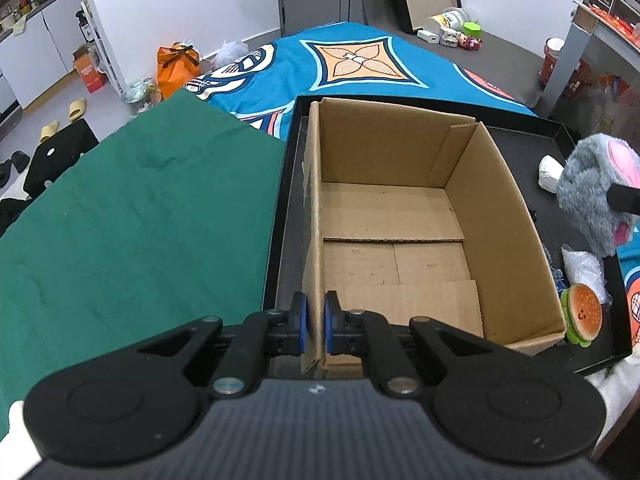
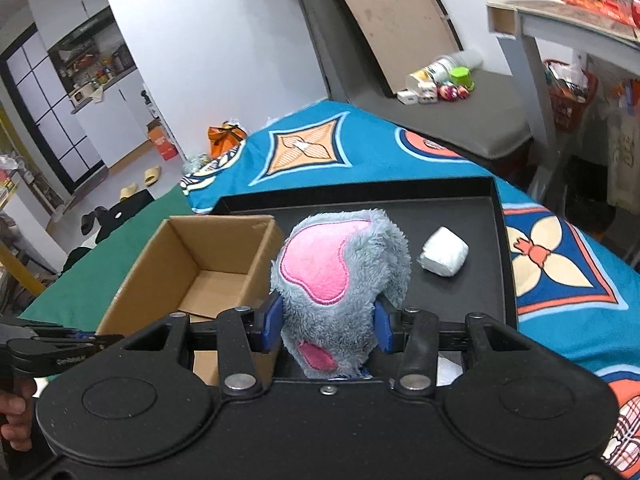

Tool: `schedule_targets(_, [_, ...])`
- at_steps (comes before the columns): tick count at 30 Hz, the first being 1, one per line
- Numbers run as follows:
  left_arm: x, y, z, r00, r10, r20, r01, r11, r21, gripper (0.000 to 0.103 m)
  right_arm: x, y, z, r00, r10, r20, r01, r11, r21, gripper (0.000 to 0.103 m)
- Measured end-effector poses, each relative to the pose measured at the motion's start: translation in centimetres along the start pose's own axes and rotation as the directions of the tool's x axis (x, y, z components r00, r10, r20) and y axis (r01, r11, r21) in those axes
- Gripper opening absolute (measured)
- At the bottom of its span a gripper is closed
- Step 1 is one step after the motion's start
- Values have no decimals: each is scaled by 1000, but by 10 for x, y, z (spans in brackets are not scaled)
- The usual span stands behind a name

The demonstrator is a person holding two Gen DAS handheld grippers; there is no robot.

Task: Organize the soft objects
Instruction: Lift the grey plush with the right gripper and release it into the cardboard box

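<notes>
An open cardboard box [image 1: 400,216] stands in a black tray [image 1: 556,128] and holds nothing. My left gripper [image 1: 315,322] is shut on the box's near left wall, its blue pads pinching the cardboard. The box [image 2: 208,264] also shows in the right wrist view, left of the toy. My right gripper [image 2: 326,328] is shut on a grey and pink plush toy [image 2: 340,276], lifted above the tray [image 2: 496,216] to the right of the box. That plush toy [image 1: 596,196] appears at the right edge of the left wrist view.
A white soft roll [image 2: 444,257] lies on the tray's far right. A burger plush [image 1: 580,314] and a clear bag [image 1: 582,268] sit by the box's right side. A green cloth [image 1: 140,216] and a blue patterned blanket [image 1: 360,60] cover the surface. A hand [image 2: 16,420] grips the left tool.
</notes>
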State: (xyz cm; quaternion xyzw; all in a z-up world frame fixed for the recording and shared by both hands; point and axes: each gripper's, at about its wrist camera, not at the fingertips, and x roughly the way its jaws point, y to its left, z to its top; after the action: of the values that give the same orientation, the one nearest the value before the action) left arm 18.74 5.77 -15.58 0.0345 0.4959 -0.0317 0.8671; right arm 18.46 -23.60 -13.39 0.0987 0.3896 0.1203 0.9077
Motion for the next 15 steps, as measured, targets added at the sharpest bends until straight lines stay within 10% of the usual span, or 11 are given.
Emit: schedule_targets(15, [-1, 3, -5, 1000, -27, 11, 26, 1000, 4, 8, -4, 55, 13, 997, 68, 39, -63, 992, -108, 44])
